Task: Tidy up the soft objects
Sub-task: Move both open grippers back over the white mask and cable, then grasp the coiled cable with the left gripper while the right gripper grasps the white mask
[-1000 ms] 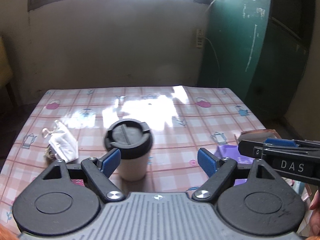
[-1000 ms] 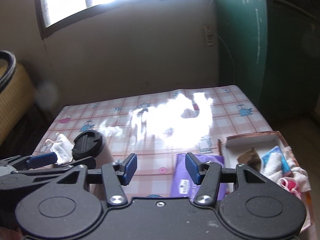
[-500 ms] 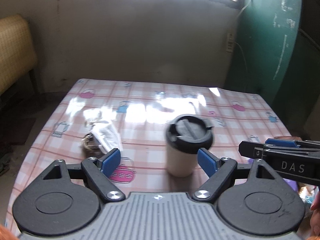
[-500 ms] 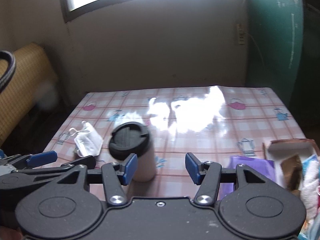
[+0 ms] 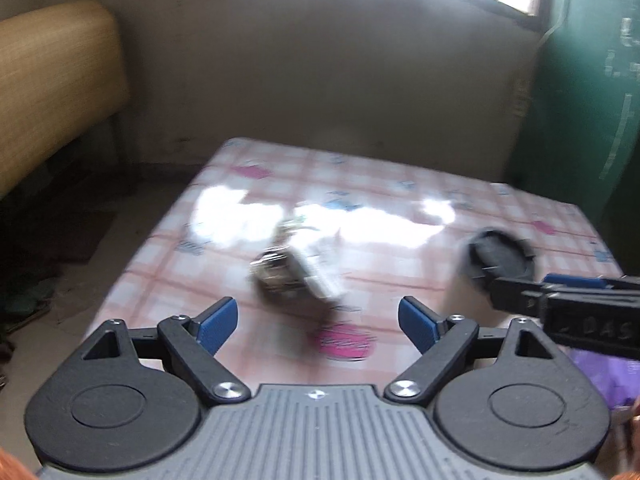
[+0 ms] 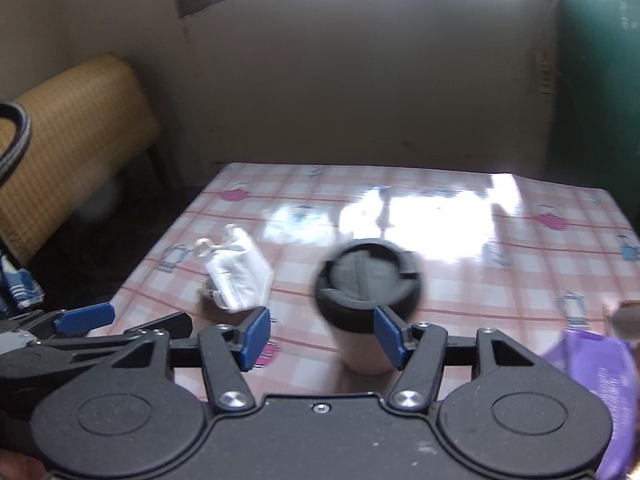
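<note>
A crumpled white face mask (image 5: 316, 268) lies on the pink checked tablecloth (image 5: 400, 200), blurred, with a small dark bundle (image 5: 270, 276) against its left side. It lies ahead of my left gripper (image 5: 318, 324), whose jaws are opening with nothing between them. In the right wrist view the mask (image 6: 238, 276) is ahead to the left. My right gripper (image 6: 323, 336) is also opening, and its pads press on nothing. A black-lidded paper cup (image 6: 368, 280) stands just beyond its fingertips. A purple packet (image 6: 596, 368) lies at the right.
The cup (image 5: 500, 258) stands right of the mask, and my right gripper (image 5: 560, 300) reaches in beside it. My left gripper (image 6: 84, 318) shows low on the left. A woven yellow seat back (image 6: 76, 128) stands left of the table (image 6: 440, 184); a green door (image 5: 592, 100) is right.
Both views have swung left: the cup has slid rightward in them and the mask now sits ahead of the left gripper. The box of soft things has left the right view. Both jaws stand slightly wider.
</note>
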Motion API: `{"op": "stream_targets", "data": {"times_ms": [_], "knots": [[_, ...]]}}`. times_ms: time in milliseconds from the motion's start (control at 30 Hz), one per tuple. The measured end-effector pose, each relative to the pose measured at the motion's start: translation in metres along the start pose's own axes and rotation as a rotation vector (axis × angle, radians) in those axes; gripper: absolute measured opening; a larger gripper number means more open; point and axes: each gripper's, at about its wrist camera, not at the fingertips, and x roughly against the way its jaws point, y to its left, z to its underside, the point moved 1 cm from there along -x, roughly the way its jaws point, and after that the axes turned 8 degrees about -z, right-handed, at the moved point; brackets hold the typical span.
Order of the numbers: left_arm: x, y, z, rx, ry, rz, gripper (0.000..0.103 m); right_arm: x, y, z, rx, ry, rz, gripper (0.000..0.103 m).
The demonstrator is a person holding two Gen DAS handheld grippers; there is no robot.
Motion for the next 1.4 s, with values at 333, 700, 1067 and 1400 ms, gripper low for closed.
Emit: {"op": "stream_targets", "data": {"times_ms": [333,700,1067,1400], "knots": [[-0.037,0.078,0.018,0.117,0.084,-0.111,0.09,-0.099,0.045,-0.011,0.09,0.084,-0.129,0.079],[-0.073,0.099,0.024,0.156,0.112,-0.091,0.091,-0.208,0.044,-0.017,0.091,0.108,0.0,0.079],[-0.114,0.061,0.008,0.072,0.069,0.001,0.094,-0.141,0.005,-0.003,-0.019,-0.007,0.018,0.051],[-0.164,-0.003,-0.011,-0.07,0.079,0.012,0.103,-0.083,-0.012,0.002,-0.093,-0.082,-0.064,0.051]]}}
